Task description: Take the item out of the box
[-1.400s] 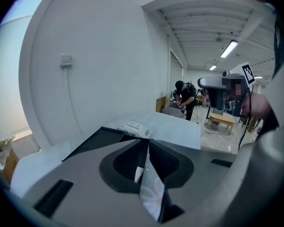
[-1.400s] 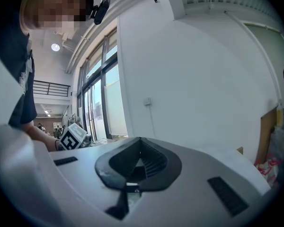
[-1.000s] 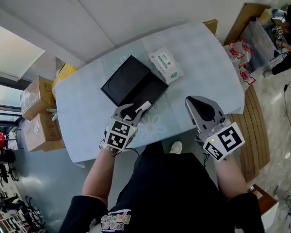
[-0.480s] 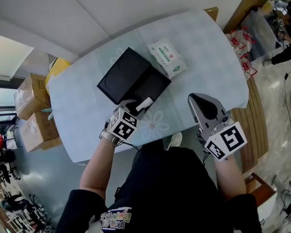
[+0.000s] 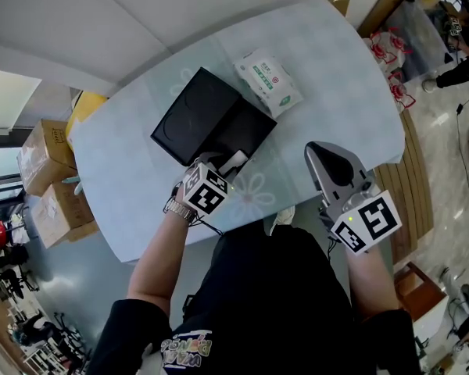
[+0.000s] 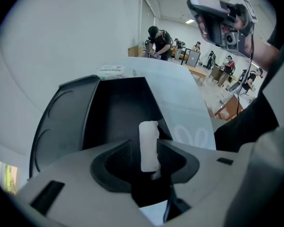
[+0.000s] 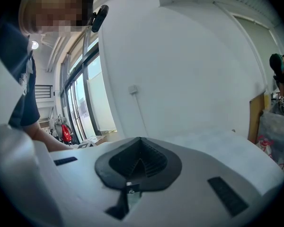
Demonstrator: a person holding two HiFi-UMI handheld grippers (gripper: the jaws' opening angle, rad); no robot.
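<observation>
The left gripper [image 5: 223, 167] sits at the lower rim of the open black box [image 5: 189, 122] on the pale counter [image 5: 336, 76], centre of the head view. Its fingers, just opened wide, are spread about a small white item [image 6: 148, 143] without clearly pinching it. The right gripper [image 7: 140, 150], lower right, has its fingers pressed together; the white packet [image 5: 269, 83] beside the box carries green print too small to read.

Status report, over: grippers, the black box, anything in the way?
Left gripper just been opening, small white item between its jaws, at near edge of black box. Right gripper shut, empty. Tissue pack beside box, not blocking.
</observation>
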